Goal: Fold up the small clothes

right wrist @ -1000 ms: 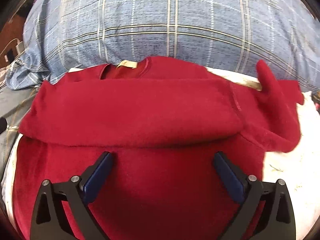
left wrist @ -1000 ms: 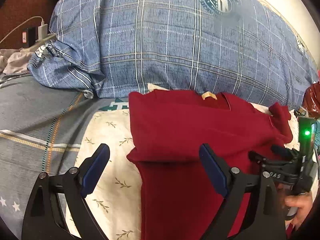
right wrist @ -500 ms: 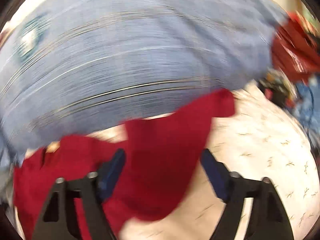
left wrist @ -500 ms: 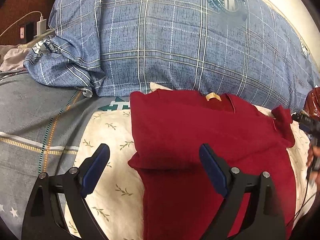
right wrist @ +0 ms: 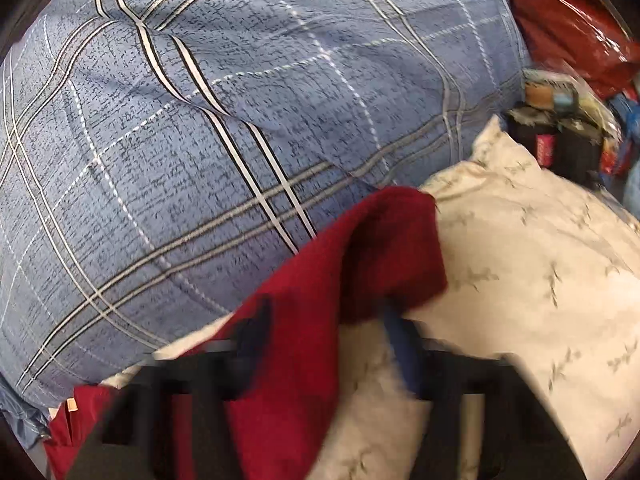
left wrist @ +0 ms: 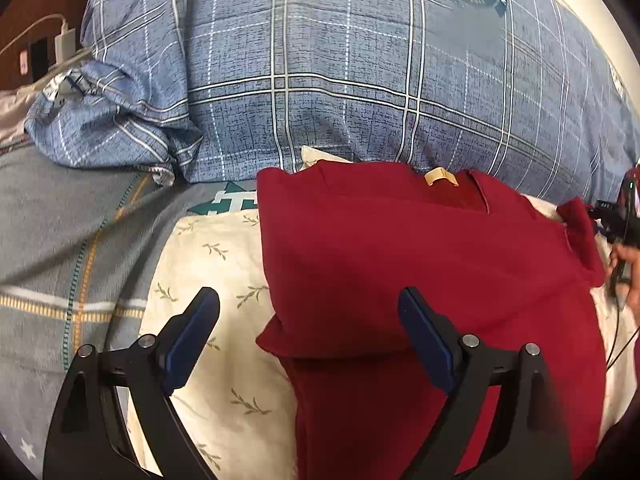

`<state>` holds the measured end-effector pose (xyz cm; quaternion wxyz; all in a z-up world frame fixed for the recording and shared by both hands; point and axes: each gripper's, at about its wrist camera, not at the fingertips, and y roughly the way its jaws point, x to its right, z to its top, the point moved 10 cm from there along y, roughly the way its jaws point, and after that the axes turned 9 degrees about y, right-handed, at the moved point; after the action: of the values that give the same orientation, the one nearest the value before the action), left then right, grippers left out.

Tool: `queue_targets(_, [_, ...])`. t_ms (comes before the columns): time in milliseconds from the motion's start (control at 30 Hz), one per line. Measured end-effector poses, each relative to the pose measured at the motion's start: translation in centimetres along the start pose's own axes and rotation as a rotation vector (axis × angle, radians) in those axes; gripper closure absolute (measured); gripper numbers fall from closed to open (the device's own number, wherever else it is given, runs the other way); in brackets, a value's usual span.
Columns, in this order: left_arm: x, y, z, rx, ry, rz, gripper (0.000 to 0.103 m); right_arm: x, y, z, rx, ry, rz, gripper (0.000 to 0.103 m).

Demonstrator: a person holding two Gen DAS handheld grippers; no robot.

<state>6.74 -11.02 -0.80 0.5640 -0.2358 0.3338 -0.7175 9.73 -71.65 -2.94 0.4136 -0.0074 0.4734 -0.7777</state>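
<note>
Right gripper (right wrist: 324, 344): swung off shirt body to stray sleeve (right wrist: 384, 248), fingers astride it, grip blurred, cannot tell | left gripper (left wrist: 308, 336): wide open, empty, unmoved | red shirt (left wrist: 420, 272): half-folded ahead on cream pillow (left wrist: 216, 264) | sleeve fold likely next.

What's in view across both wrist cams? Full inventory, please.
shirt: 1, red, partly folded on the cream sheet, one sleeve end sticking out at the right gripper
tag: 1, tan, at the shirt collar
quilt: 1, blue plaid, heaped behind the shirt
sheet: 1, cream with leaf print, under the shirt
blanket: 1, grey with stripes, left of the sheet
charger: 1, white, with cable, far left
bag: 1, red, shiny, far right
left gripper: open, over the shirt's left fold edge
right gripper: blurred, sleeve between its fingers
</note>
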Motion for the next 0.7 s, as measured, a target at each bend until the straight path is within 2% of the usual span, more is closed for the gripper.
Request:
queue_targets(67, [-0.1, 0.3, 0.1, -0.002, 0.017, 0.020, 0.011, -0.6, -0.3, 0.2, -0.010, -0.032, 0.007, 0.097])
queue_targets(133, [-0.4, 0.3, 0.1, -0.007, 0.012, 0.026, 0.011, -1.8, -2.3, 0.6, 0.018, -0.087, 0.024, 0.097])
queue_targets(267, [-1.2, -0.4, 0.1, -0.001, -0.048, 0.002, 0.011, -5.3, -8.7, 0.9, 0.072, -0.187, 0.118, 0.097])
queue_targets(400, [-2.2, -1.9, 0.9, 0.043, -0.083, 0.006, 0.011, -12.1, -16.6, -1.8, 0.125, -0.322, 0.283, 0.097])
queue_targets(467, [-2.9, -2.6, 1.2, 0.063, -0.097, 0.016, 0.011, -16.9, -20.3, -5.5, 0.126, -0.399, 0.394, 0.097])
queue_targets(533, [-3.8, -3.1, 1.4, 0.078, -0.132, 0.011, 0.011, -21.7, -22.3, -10.8, 0.073, -0.485, 0.503, 0.097])
queue_targets(600, [-4.5, -3.3, 1.4, 0.086, -0.169, 0.000, 0.011, -25.0, -22.4, -15.3, 0.022, -0.557, 0.569, 0.096])
queue_targets(633, [-4.8, -3.3, 1.4, 0.087, -0.182, -0.002, 0.011, -26.7, -21.9, -18.4, -0.020, -0.593, 0.596, 0.093])
queue_targets(700, [-5.3, -3.2, 1.4, 0.085, -0.199, -0.004, 0.011, -28.5, -19.6, -25.6, -0.131, -0.672, 0.588, 0.092])
